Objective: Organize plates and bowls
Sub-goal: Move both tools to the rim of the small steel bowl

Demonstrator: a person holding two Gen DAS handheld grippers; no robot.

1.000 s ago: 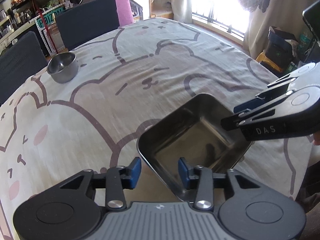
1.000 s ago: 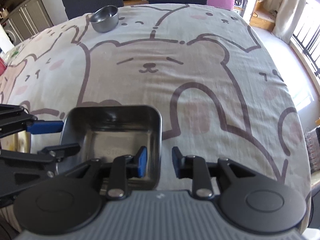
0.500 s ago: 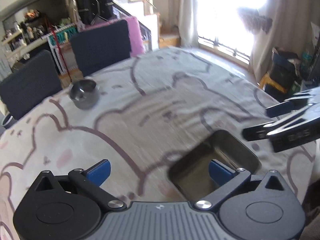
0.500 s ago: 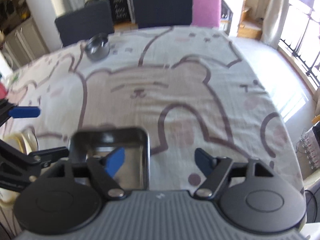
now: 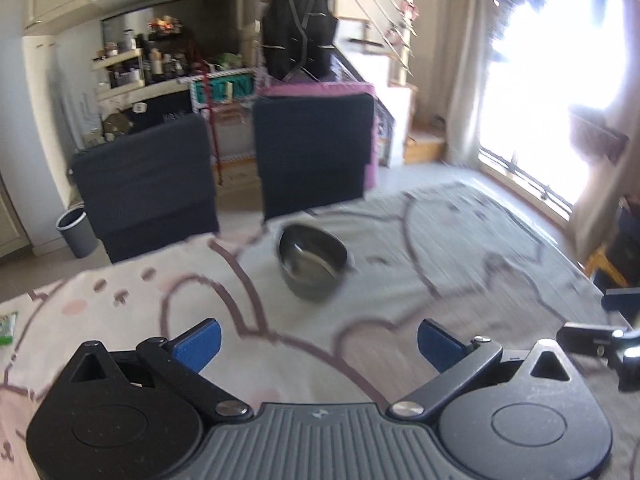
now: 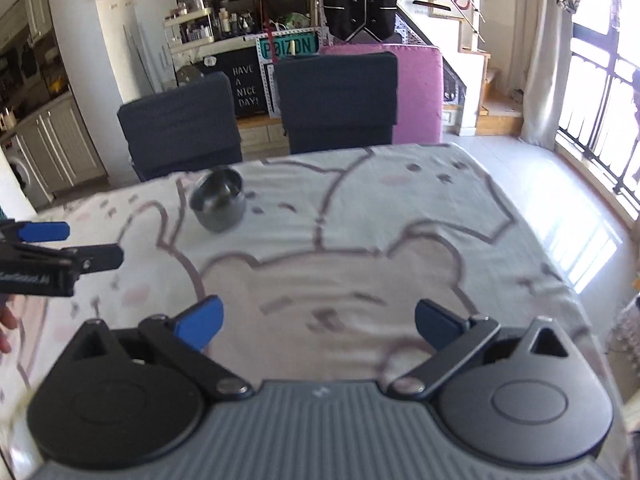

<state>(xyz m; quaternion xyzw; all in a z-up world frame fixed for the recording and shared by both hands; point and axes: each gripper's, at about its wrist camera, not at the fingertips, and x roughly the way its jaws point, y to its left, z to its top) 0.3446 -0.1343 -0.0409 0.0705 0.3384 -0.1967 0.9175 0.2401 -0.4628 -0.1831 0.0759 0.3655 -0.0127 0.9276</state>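
Left wrist view: both claws released and empty, a steel bowl ahead on the table.

The left claw [image 5: 316, 340] stands spread wide with nothing between its blue pads, and the right claw [image 6: 318, 322], whose jaws have just been opening, is likewise released and holds nothing. The round steel bowl [image 5: 311, 261] sits upright on the bear-print tablecloth [image 5: 460, 248], well beyond both claws and just short of the two dark chairs [image 5: 312, 152] at the table's far edge. It lies almost straight ahead of the left claw, but up and to the left of the right claw, so the left hand looks the better placed to reach it. The picture is motion-blurred, so the bowl may hold something I cannot make out.
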